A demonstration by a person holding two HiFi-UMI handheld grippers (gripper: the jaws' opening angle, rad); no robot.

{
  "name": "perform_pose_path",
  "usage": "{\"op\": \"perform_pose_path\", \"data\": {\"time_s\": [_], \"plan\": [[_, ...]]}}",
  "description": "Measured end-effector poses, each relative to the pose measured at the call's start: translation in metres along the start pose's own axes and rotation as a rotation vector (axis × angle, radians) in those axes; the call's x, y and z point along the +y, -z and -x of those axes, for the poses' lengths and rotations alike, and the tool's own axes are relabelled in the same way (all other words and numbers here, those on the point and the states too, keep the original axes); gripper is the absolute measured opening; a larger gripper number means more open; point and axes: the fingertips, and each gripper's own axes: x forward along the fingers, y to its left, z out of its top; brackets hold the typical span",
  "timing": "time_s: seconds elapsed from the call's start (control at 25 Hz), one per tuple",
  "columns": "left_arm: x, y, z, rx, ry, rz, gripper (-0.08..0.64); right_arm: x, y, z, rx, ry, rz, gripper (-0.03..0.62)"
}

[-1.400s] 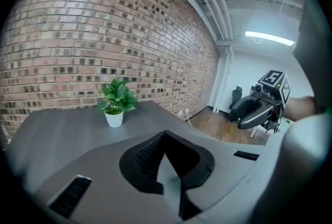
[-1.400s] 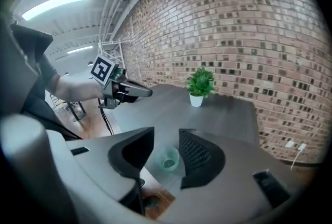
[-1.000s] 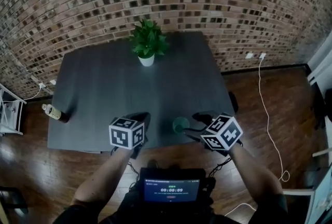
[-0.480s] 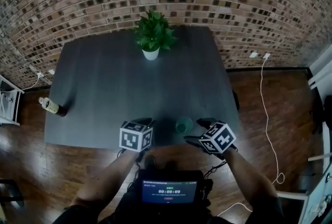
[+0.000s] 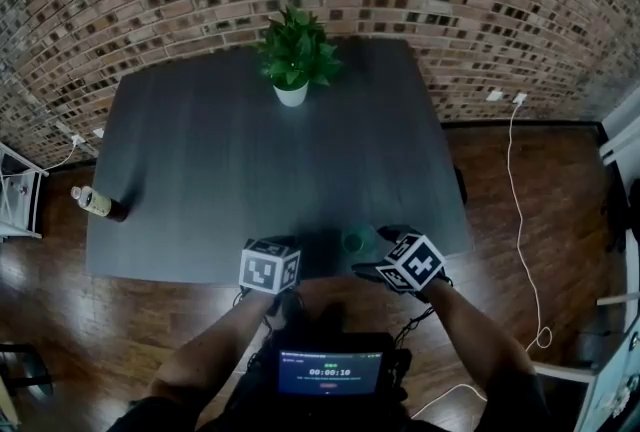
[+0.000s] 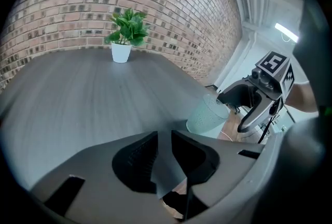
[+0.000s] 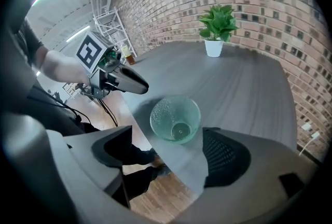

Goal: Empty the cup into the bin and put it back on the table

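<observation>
The cup (image 7: 175, 118) stands upright by the surface's (image 5: 250, 170) lower edge in the head view. It is just ahead of the right gripper (image 5: 378, 250), whose jaws have just been opening and stand wide, neither pad touching it. The left gripper (image 6: 163, 137), jaws narrowly apart on nothing, lies farther off at the cup's left.

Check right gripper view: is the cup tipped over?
No, the green translucent cup stands upright with its mouth up on the dark table, close to the near edge.
</observation>
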Motion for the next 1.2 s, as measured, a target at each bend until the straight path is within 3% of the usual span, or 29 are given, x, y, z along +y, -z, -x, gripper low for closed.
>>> {"op": "perform_pose_path", "data": {"time_s": [0.24,0.68,0.84,1.2], "plan": [[-0.001,0.012,-0.007,0.011,-0.007,0.017,0.081,-0.004,0.007,-0.015,0.018,0.021,0.039,0.436],[-0.005,0.022,-0.013,0.012,-0.008,0.032,0.081,-0.011,0.000,-0.029,-0.143,0.030,0.048,0.436],[-0.002,0.023,-0.015,-0.009,-0.026,0.021,0.080,-0.011,-0.004,-0.034,-0.166,0.048,0.096,0.436],[-0.008,0.023,-0.020,-0.067,-0.013,-0.006,0.080,-0.017,-0.020,-0.043,-0.340,0.079,0.089,0.436]]}}
